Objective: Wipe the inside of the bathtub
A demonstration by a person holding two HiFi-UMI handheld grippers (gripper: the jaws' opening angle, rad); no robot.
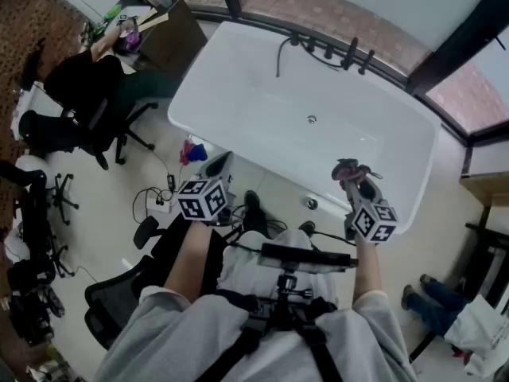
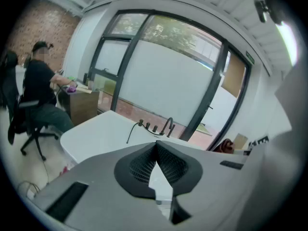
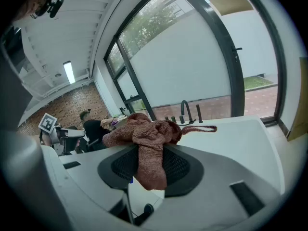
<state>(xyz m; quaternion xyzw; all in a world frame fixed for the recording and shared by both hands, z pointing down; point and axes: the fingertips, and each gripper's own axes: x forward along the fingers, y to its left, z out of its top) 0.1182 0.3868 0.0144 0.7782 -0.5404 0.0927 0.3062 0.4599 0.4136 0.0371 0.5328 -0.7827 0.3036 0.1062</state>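
The white bathtub [image 1: 238,78] stands under the window, with dark taps [image 1: 326,52] on its far rim and a drain [image 1: 312,119] in its floor. My right gripper [image 1: 355,180] hovers over the tub's near right rim, shut on a brownish-red cloth [image 1: 348,169]. In the right gripper view the cloth [image 3: 147,143] bunches above the jaws and hangs down between them. My left gripper [image 1: 216,183] is held outside the tub's near wall, jaws closed with nothing in them [image 2: 156,150]. The left gripper view looks across the bathtub [image 2: 101,134] to the taps [image 2: 156,127].
A person [image 1: 83,78] sits on an office chair at a wooden desk [image 1: 171,34] left of the tub. Cables, a power strip [image 1: 163,201] and a red-blue object [image 1: 191,151] lie on the floor beside the tub. Dark window frames [image 1: 469,38] stand behind it.
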